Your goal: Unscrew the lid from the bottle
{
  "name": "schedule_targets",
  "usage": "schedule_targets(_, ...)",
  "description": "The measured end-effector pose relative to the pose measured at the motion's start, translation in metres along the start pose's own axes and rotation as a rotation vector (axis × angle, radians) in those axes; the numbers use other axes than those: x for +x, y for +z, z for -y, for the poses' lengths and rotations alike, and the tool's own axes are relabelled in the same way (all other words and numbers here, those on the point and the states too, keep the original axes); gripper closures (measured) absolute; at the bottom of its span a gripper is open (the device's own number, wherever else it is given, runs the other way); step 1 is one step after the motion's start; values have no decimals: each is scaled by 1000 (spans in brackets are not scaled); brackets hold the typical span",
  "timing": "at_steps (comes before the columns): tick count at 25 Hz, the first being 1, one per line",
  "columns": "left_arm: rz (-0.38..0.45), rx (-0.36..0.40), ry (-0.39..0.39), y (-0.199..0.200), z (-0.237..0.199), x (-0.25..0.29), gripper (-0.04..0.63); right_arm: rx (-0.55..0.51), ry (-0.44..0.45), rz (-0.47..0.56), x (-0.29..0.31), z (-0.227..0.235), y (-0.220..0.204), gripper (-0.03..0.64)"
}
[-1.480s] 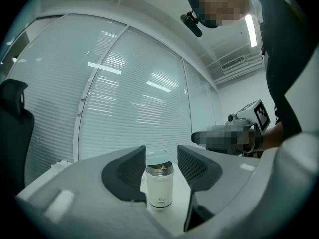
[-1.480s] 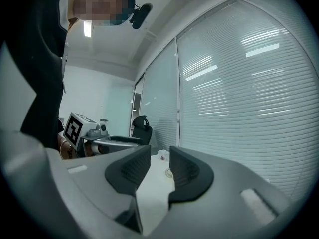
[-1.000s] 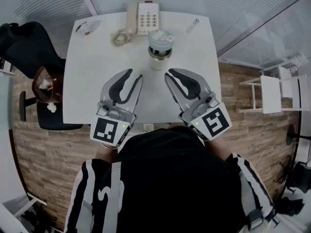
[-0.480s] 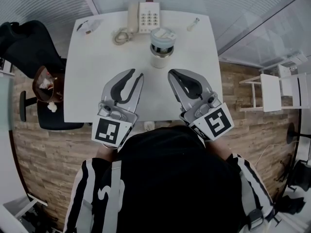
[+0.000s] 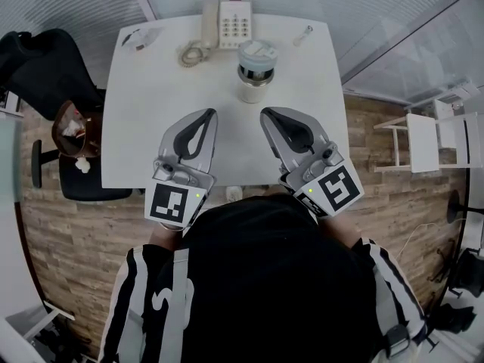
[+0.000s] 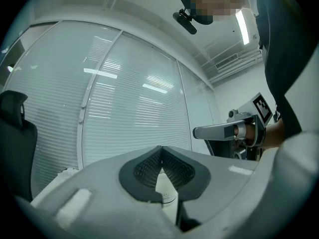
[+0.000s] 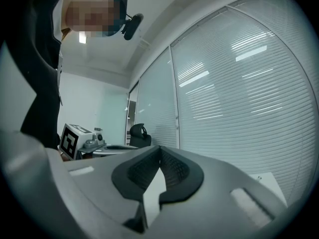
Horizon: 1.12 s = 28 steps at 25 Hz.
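Head view showed the left gripper, whose jaws had just been closing, pressed together on nothing. The bottle, lid still on, stood upright on the table beyond both tips. The right gripper was likewise pressed together and empty.

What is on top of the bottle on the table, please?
A pale lid sits on the bottle. It covers the mouth, so the inside cannot be seen.

one bottle, one telephone (corded)
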<state>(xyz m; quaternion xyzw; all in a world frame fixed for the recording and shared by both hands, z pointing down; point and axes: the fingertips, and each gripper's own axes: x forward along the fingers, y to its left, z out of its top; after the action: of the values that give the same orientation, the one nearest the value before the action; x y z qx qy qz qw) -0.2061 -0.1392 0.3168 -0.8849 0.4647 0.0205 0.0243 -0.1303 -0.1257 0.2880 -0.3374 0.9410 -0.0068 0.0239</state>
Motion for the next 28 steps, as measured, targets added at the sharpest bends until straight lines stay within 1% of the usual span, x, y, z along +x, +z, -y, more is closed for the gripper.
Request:
schedule_targets(4,-6,-6,-1,-3,-1,-1,595,-19,-1,-1,-1,-1,-3,615)
schedule_targets(6,7,-5,-6,-1,1,-2,595,-39,-2,-4,-3,-1,-7,615)
schedule_targets(10,35,-7,-15,6,4,-2,595,-30,-8,-2,-3,-3,-5,615)
schedule_targets(15,-9,3,2,-4,0,-5,595,-34,-11,-6,-2,-3,-8,616)
schedule_targets(19,-11,15,4,-3,1,-4,595,-47,-15,-9,-4,-1,-10,615)
schedule_targets(28,-12,13,7,-3,2,-4,595,-52,-26,-17,-6,0,-12,616)
